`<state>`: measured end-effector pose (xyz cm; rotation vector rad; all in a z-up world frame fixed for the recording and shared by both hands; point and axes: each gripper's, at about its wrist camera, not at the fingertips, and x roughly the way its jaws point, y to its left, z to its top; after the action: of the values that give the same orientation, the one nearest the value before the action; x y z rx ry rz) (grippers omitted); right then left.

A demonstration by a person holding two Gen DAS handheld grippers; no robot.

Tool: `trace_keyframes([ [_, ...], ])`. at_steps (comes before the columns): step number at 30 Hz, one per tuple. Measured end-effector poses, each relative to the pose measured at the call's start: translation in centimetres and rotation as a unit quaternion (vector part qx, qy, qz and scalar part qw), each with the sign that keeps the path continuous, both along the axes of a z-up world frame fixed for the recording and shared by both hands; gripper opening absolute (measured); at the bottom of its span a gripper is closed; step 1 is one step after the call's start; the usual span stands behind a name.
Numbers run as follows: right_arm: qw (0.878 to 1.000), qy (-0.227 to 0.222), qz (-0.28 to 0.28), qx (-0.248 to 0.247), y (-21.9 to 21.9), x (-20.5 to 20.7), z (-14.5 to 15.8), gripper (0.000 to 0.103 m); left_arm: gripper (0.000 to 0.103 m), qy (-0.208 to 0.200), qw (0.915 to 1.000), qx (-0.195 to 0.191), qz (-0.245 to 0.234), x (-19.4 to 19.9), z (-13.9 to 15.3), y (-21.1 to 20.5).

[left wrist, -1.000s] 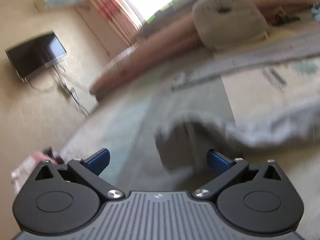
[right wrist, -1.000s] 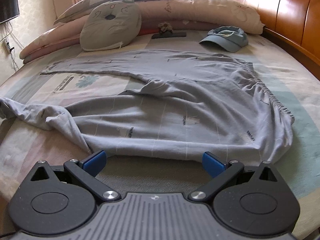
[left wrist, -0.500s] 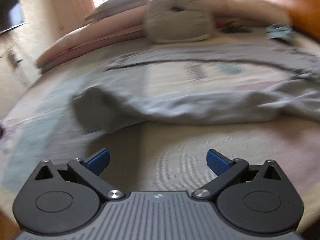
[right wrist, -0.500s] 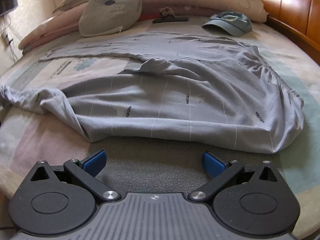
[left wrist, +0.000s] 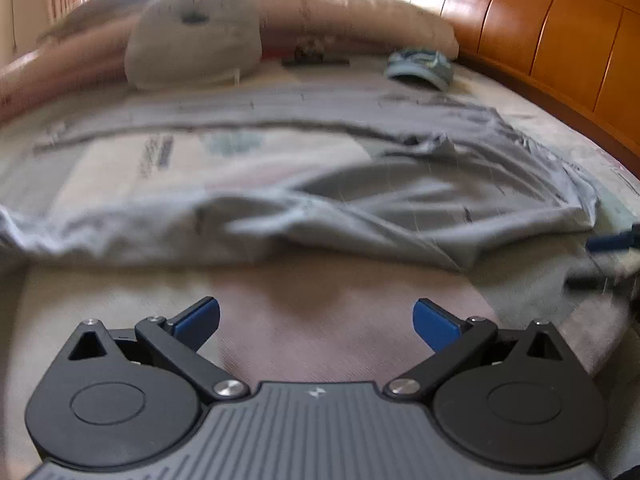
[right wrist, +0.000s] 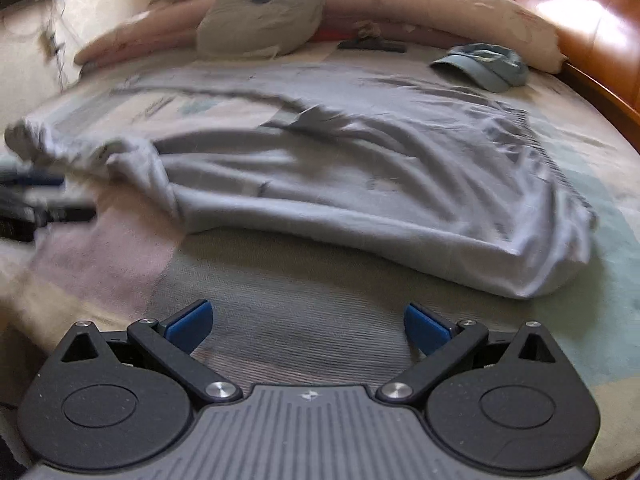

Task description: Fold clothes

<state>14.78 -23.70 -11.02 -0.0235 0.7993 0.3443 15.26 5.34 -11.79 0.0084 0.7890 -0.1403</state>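
A grey garment (right wrist: 360,184) lies rumpled across the bed, its near hem facing both cameras; it looks like trousers, one leg stretched along the far side (left wrist: 248,112). My left gripper (left wrist: 316,318) hovers open over bare bedspread just short of the garment's near edge (left wrist: 280,236). Open too, my right gripper (right wrist: 306,320) sits over the bedspread in front of the hem (right wrist: 400,236). Each gripper shows blurred at the edge of the other's view: the right gripper (left wrist: 612,240) and the left gripper (right wrist: 36,196). Nothing is between either pair of fingers.
A pastel patterned bedspread (right wrist: 280,292) covers the bed. At the back lie long pillows (right wrist: 440,8), a grey round cushion (right wrist: 260,16), a blue cap (right wrist: 484,66) and a dark hanger-like item (right wrist: 370,44). A wooden headboard (left wrist: 540,28) curves along the right.
The left wrist view has swung right, from the wall and TV to facing the garment and headboard. The right gripper has moved in lower and closer to the hem. Both stayed open.
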Motion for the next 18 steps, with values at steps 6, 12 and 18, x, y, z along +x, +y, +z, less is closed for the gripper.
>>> trace_keyframes([
  [6,0.994,-0.042,-0.079,0.064,-5.7,4.7,2.5,0.103,0.102,0.017,0.9998,0.008,0.008,-0.6,-0.5,-0.2],
  [12,0.990,-0.025,-0.102,0.095,-7.2,7.6,0.5,0.103,0.102,0.024,0.9994,0.005,0.025,-1.0,-0.7,0.4],
  [18,0.994,-0.024,-0.085,0.062,-6.5,4.7,-1.3,0.103,0.102,0.023,0.9995,0.014,0.019,-1.3,-0.8,0.9],
])
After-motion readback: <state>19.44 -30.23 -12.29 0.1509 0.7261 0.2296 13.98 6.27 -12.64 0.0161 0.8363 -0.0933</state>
